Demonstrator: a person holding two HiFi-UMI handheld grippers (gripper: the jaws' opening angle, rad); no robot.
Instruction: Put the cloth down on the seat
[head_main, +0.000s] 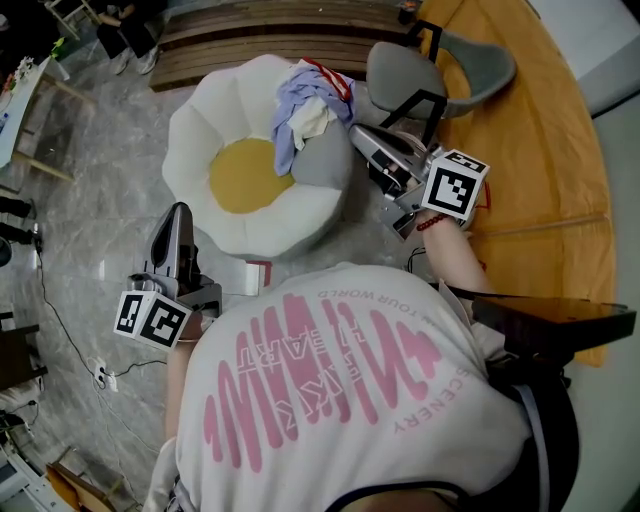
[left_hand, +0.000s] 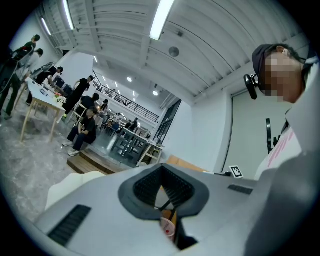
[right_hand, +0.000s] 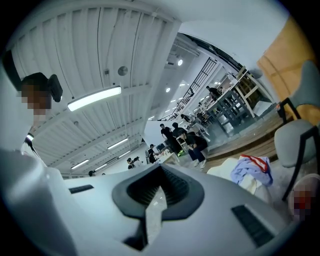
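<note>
A bundle of cloth (head_main: 305, 105), lavender, white and red, lies heaped on the far right rim of the white flower-shaped seat (head_main: 200, 140) with its yellow middle (head_main: 245, 175). A grey rounded piece (head_main: 322, 165) lies against the bundle. My right gripper (head_main: 360, 138) is just right of the cloth, apart from it, shut with nothing in it. The right gripper view shows the cloth (right_hand: 252, 170) ahead to the right of its closed jaws (right_hand: 157, 192). My left gripper (head_main: 178, 212) hangs at the seat's near left side, shut and empty. The left gripper view (left_hand: 162, 192) shows the seat's edge (left_hand: 65, 187).
A grey chair (head_main: 440, 70) with a black frame stands behind the right gripper. An orange floor area (head_main: 540, 130) runs along the right. A wooden step (head_main: 270, 40) lies beyond the seat. Cables and a plug strip (head_main: 100, 372) lie on the marble floor at left. Several people sit and stand far off.
</note>
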